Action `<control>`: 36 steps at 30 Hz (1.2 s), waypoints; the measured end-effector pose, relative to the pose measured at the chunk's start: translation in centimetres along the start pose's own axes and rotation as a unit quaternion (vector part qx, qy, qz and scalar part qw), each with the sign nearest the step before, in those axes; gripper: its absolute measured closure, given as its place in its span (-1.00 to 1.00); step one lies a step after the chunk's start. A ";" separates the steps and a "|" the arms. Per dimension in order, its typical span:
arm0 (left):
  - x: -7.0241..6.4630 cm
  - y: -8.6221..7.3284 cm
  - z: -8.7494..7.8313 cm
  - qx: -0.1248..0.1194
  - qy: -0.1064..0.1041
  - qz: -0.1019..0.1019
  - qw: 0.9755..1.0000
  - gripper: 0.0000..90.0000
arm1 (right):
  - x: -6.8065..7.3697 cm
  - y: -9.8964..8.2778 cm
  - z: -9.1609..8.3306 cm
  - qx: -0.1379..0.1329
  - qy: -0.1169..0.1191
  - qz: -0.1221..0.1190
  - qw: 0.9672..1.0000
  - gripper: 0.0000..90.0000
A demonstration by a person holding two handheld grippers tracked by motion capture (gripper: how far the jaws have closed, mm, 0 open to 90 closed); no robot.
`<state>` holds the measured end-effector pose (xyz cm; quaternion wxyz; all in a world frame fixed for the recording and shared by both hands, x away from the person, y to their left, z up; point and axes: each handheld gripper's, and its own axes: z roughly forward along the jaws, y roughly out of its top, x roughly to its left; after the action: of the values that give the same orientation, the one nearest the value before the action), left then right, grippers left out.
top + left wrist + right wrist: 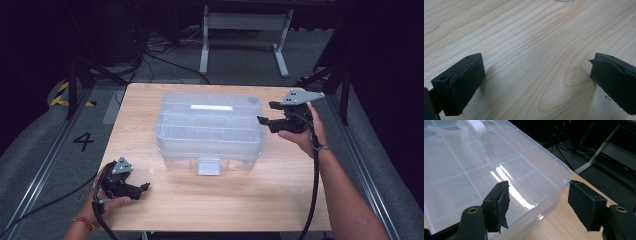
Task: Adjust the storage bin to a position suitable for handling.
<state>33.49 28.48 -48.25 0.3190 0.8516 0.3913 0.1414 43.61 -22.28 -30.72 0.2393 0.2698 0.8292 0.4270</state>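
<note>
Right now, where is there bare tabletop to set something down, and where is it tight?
The widest bare patch of the table is the near strip between the clear plastic box and the near edge, right of the left gripper. A narrower strip runs left of the box. Tightest is the box's right end, where the open right gripper hovers.

- A light wooden table [150, 210] with visible grain stands on a grey floor [30, 150].
- A black "4" [83, 141] is marked on the floor.
- A white metal frame [245, 35] and tangled black cables [160, 47] lie beyond, in darkness.
</note>
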 end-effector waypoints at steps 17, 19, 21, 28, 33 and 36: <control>0.0 0.0 0.0 0.000 0.000 0.000 1.000 -0.99 | 0.1 2.0 3.3 0.007 0.020 0.009 1.000 -0.22; 0.0 0.0 0.0 0.001 -0.001 -0.002 1.000 -0.99 | 0.2 2.3 3.6 0.008 0.022 0.007 1.000 -0.22; 0.0 0.0 0.0 0.000 0.000 0.000 1.000 -0.99 | 0.3 2.5 3.9 0.011 0.020 0.005 1.000 -0.21; -0.1 0.0 0.0 0.002 -0.003 -0.005 1.000 -0.99 | 0.5 3.1 5.0 0.022 0.020 -0.002 1.000 -0.20; -0.1 0.0 0.0 0.002 -0.003 -0.005 1.000 -0.99 | 0.8 3.4 5.7 0.028 0.025 -0.003 0.999 -0.20; 0.0 0.0 0.0 0.002 -0.001 -0.001 1.000 -0.99 | 0.9 3.6 6.1 0.028 0.031 -0.001 0.999 -0.20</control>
<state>33.45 28.48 -48.25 0.3183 0.8518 0.3921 0.1392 47.63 -16.39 -31.09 0.2058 0.2625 0.8482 0.4115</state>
